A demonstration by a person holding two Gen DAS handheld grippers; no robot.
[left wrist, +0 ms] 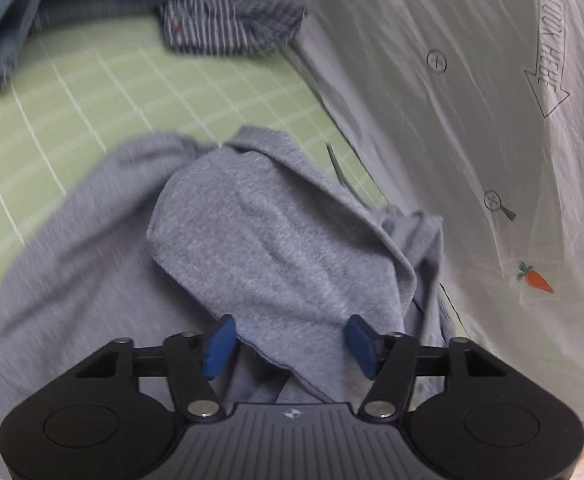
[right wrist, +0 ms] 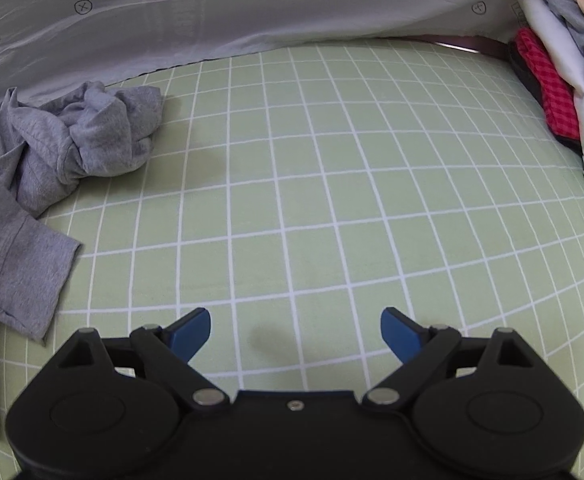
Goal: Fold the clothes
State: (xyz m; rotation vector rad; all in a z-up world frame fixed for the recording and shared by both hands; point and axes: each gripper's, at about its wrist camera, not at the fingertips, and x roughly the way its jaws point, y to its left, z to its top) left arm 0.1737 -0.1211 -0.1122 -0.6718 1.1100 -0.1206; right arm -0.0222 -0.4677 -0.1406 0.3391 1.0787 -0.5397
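Both claws stand with their blue pads spread wide, clamped on nothing. Left claw (left wrist: 289, 344) hovers at the bottom centre of its view, over the grey garment (left wrist: 259, 248); a folded flap of that cloth lies between the pads, but whether either pad touches it cannot be told. Right claw (right wrist: 296, 334) sits at the bottom centre of its view above bare green checked sheet (right wrist: 312, 184), touching no cloth.

One grey garment (right wrist: 63, 144) is the task's thing: soft heathered knit, rumpled, with a hemmed edge. In the left view it fills the centre and lower left; in the right view it lies crumpled at the left edge, bunched into a knot toward the upper left.

One striped garment (left wrist: 231, 20) lies at top centre of the left view, one blue-grey cloth (left wrist: 19, 12) at upper left. One white printed sheet (left wrist: 472, 100), with carrot and arrow drawings, runs down the right. One pile of clothes (right wrist: 560, 80), red, white, grey and beige, sits at the right view's upper right.
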